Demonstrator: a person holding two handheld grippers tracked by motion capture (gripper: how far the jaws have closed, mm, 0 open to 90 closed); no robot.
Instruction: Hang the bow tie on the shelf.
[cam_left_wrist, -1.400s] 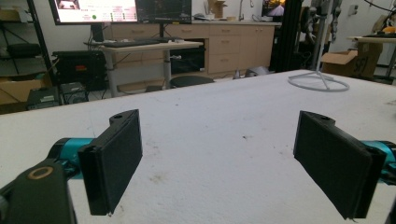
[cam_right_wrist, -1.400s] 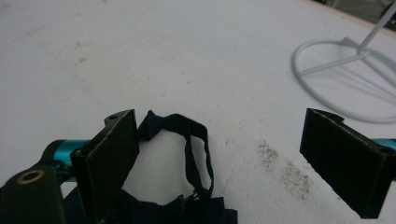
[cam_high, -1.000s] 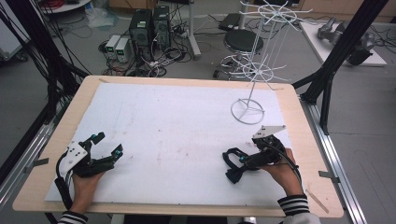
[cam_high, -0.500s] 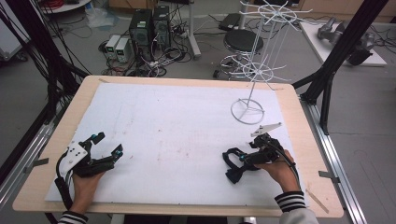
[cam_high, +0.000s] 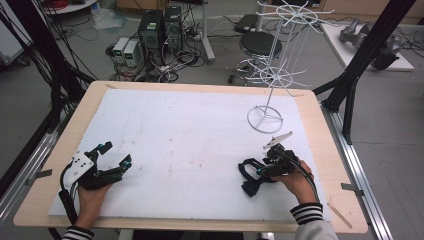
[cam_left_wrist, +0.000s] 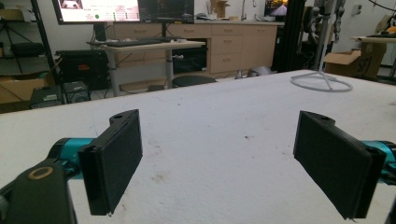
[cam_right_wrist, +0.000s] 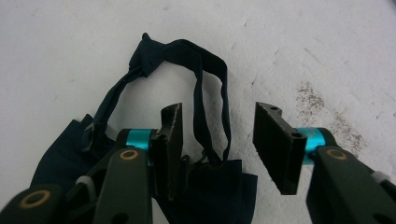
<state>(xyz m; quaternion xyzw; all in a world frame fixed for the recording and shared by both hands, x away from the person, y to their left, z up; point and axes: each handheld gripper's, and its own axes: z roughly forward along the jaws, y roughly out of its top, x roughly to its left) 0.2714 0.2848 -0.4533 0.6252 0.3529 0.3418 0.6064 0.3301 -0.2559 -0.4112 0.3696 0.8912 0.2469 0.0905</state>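
— Right gripper view: our right hand-held gripper (cam_right_wrist: 217, 140) has just been closing; its jaws stand partly open around a dark navy cloth strap (cam_right_wrist: 212, 100), pads not yet pressing it.
— Where's the cloth?
— On the white-covered tabletop (cam_high: 190, 125), near the white wire rack (cam_high: 272, 75). Our left hand-held gripper (cam_left_wrist: 219, 161) gapes wide, holding nothing.

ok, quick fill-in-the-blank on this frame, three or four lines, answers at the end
1. The dark cloth with straps lies between the jaws of the ____ tongs.
2. The left tongs have jaws that stand ____, with nothing between them.
3. The wire rack stands on the mat nearer the ____ tongs.
4. The colour of the mat is ____.

Missing words: right; open; right; white
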